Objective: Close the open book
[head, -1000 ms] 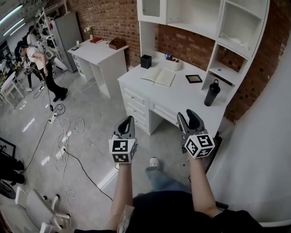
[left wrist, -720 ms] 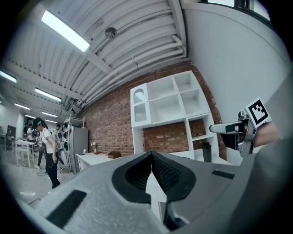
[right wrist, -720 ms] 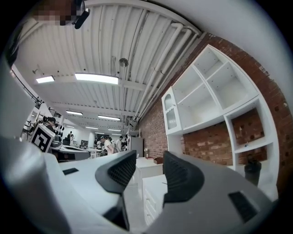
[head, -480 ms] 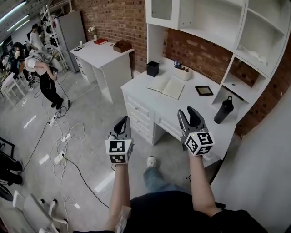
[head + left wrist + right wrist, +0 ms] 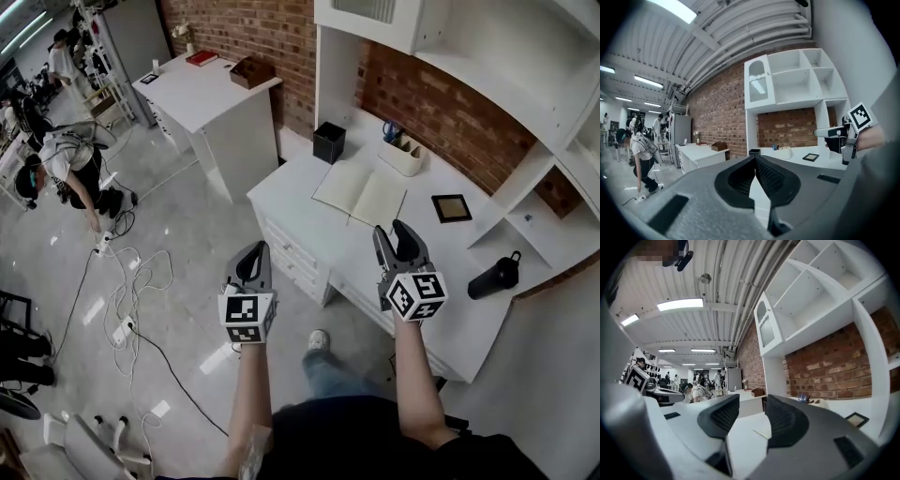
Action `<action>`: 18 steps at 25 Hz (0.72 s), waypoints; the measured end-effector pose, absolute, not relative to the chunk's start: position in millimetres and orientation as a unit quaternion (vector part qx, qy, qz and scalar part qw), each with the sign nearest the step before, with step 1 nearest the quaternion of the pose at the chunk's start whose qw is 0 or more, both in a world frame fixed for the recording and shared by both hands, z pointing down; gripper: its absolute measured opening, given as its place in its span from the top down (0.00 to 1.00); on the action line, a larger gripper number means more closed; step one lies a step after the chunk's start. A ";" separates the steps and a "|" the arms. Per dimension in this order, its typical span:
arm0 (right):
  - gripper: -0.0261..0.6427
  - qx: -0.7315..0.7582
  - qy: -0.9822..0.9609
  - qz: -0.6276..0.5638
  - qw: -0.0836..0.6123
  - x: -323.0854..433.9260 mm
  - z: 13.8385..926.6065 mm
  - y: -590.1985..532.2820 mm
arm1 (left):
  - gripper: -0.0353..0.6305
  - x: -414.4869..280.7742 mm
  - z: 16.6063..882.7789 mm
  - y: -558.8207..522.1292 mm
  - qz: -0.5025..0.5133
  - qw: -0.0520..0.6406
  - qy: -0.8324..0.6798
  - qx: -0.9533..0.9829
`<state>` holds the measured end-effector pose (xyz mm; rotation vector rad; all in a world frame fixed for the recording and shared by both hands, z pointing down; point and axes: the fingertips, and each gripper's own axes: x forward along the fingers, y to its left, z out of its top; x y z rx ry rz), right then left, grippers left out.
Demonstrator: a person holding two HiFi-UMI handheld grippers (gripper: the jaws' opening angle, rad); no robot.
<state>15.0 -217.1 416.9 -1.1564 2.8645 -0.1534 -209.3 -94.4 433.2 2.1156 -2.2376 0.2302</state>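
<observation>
White desk (image 5: 302, 214): stands against a brick wall (image 5: 253, 33) under a white shelf unit (image 5: 469, 70), with drawers in its front face
Open book (image 5: 361, 194): lies flat on the desk top with pale pages up and the spine line down the middle, toward the back of the desk and apart from everything else on it
Black pen cup (image 5: 328, 142): upright at the desk's back left corner, left of the book
White organiser (image 5: 403, 157): against the wall behind the book, with pens standing in it
Dark frame (image 5: 451, 207): flat on the desk, to the right of the book and not touching it
Black bottle (image 5: 494, 275): at the desk's far right end, well apart from the book
Left gripper (image 5: 255, 251): jaws drawn together with tips touching and nothing between them; held over the grey floor in front of the desk, well apart from the book
Right gripper (image 5: 392, 230): jaws parted to a middling gap and holding nothing; its own view shows bare desk top and a corner of the book through the gap; in the head view its tips sit over the desk near the book's front edge, not touching it
Second desk (image 5: 202, 89): white, farther left along the same wall
Floor cables (image 5: 131, 281): loose loops on the floor, left of the left gripper
Person (image 5: 66, 164): bent over at the far left of the room
</observation>
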 end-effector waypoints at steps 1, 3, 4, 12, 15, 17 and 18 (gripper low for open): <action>0.72 -0.373 0.926 -0.050 0.020 7.9 419.2 -233.5 | 0.93 -216.3 434.1 -111.5 0.075 0.029 -0.724 0.685; 0.72 -0.373 0.926 -0.056 0.015 -4.5 423.2 -264.9 | 0.93 -228.7 434.8 -144.3 0.075 0.033 -0.724 0.685; 0.72 -0.374 0.925 -0.061 0.014 -9.9 425.2 -278.9 | 0.93 -233.9 434.7 -158.7 0.077 0.035 -0.724 0.685; 0.72 -0.376 0.922 -0.091 -0.005 -34.8 450.1 -342.0 | 0.93 -257.5 444.6 -217.4 0.086 0.052 -0.724 0.682; 0.72 -0.384 0.918 -0.100 -0.007 -33.6 454.3 -352.4 | 0.93 -261.0 450.2 -232.3 0.087 0.061 -0.720 0.686; 0.72 -0.391 0.914 -0.105 -0.009 -30.7 457.1 -356.8 | 0.93 -259.7 452.3 -244.6 0.088 0.064 -0.714 0.692; 0.72 -0.394 0.913 -0.106 -0.010 -29.4 458.7 -359.0 | 0.93 -258.4 452.9 -251.5 0.089 0.065 -0.710 0.696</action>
